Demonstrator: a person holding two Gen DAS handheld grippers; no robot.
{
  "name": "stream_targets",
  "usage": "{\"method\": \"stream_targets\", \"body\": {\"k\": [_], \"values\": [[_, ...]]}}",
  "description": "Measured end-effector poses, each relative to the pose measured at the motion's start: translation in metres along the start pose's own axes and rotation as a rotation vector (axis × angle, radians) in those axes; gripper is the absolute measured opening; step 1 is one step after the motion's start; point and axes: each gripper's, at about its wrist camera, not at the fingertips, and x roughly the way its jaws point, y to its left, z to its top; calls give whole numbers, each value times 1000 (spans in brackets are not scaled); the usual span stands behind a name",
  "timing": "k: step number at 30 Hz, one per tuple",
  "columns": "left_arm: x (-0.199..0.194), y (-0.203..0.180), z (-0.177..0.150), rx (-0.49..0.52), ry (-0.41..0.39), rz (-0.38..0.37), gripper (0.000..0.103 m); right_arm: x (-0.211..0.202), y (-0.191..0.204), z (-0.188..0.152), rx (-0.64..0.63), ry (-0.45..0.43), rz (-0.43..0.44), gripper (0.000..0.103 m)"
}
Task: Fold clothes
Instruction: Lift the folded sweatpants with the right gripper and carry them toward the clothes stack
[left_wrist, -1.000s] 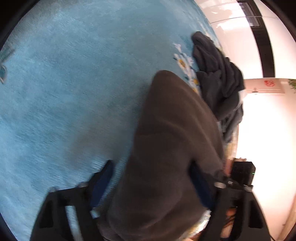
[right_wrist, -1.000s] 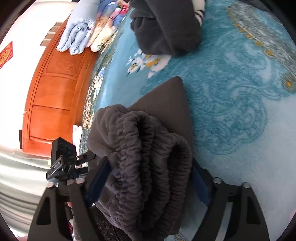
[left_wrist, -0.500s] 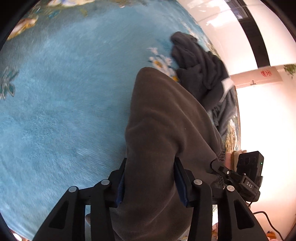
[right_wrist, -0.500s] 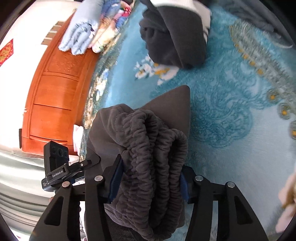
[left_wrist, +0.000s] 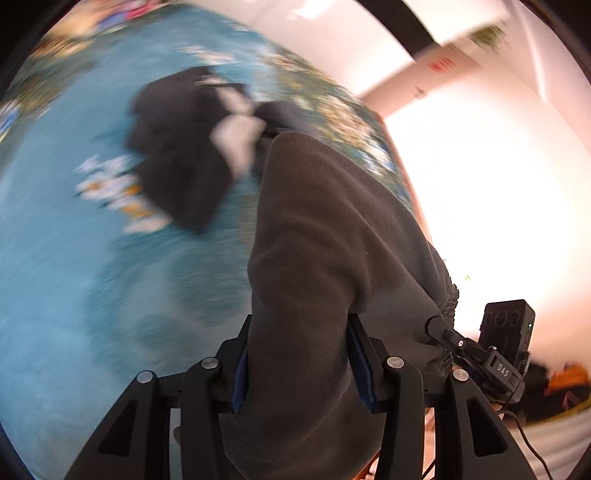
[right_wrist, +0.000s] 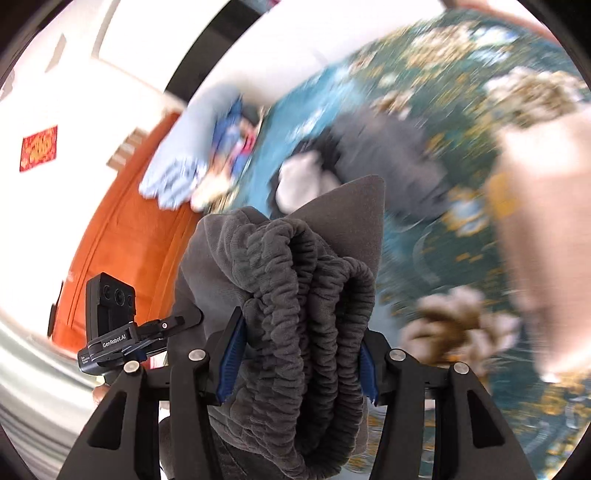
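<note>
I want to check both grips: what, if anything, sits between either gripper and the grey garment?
Nothing visible: the left gripper clamps the smooth grey garment directly, and the right gripper clamps its bunched elastic waistband.

Orange wooden headboard (right_wrist: 122, 236), blue floral bedspread (left_wrist: 74, 266)

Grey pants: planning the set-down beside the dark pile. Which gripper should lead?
Probably left: it grips the pants at the smooth end, nearest the dark pile. Right holds the bunched waistband.
</note>
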Motion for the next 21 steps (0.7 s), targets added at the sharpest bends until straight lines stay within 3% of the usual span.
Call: {"method": "stream_targets", "body": {"k": [8, 12, 21], "values": [[59, -114, 8, 145, 80, -147, 49, -130, -40, 16, 19, -159, -114, 54], [92, -161, 7, 175, 123, -202, 49, -169, -63, 37, 25, -157, -163, 55], [174, -232, 1, 185, 226, -268, 50, -227, -140, 100, 25, -64, -261, 55]]}}
